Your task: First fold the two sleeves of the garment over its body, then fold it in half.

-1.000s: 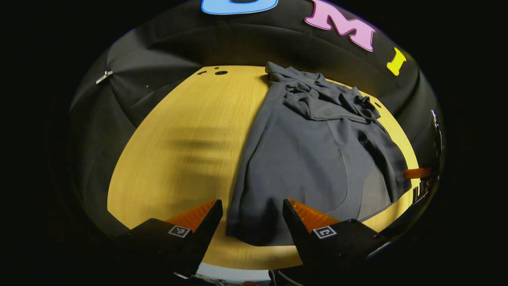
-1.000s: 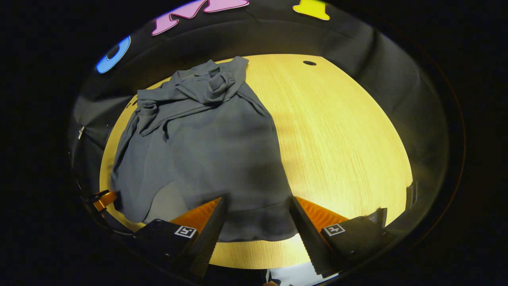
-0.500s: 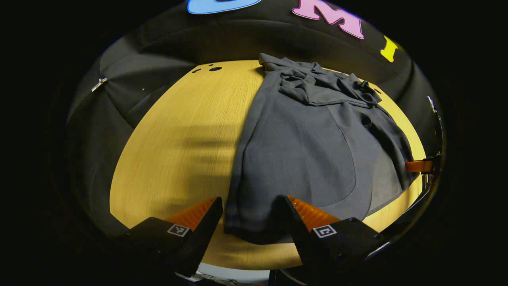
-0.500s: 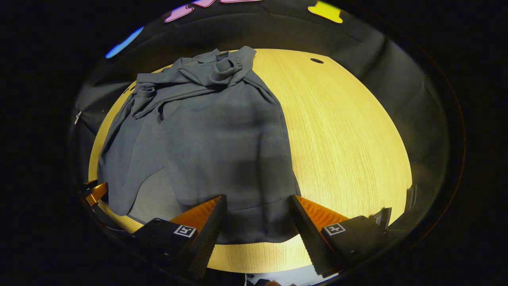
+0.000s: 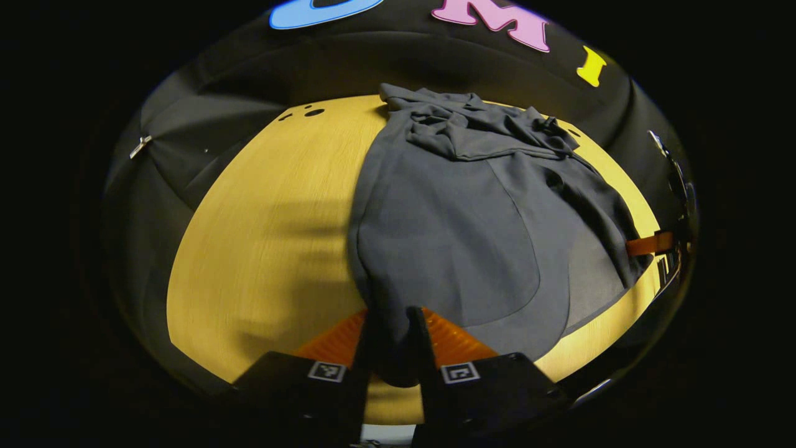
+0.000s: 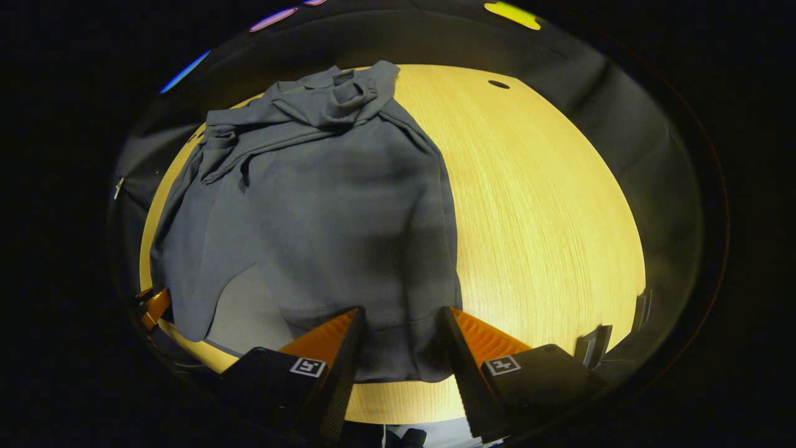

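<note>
The garment [image 5: 460, 230] is lying on the desk [image 5: 273, 224], its long axis running from the near edge to the far edge, where the sleeves [image 5: 479, 127] are sitting bunched over the body. So I'm judging the sleeve folds done and the half fold coming. The hem is lying at the near edge, right at both claws. I'm holding the left gripper [image 5: 390, 348] nearly closed, its fingers pinching the hem's left corner, with cloth bulging between them. The right gripper [image 6: 398, 339] is standing partly open, its jaws straddling the hem's right corner but not pressing on it, as far as I can tell. Both are equally near their corners. The fold is going to run away from me, hem toward the far edge.
</note>
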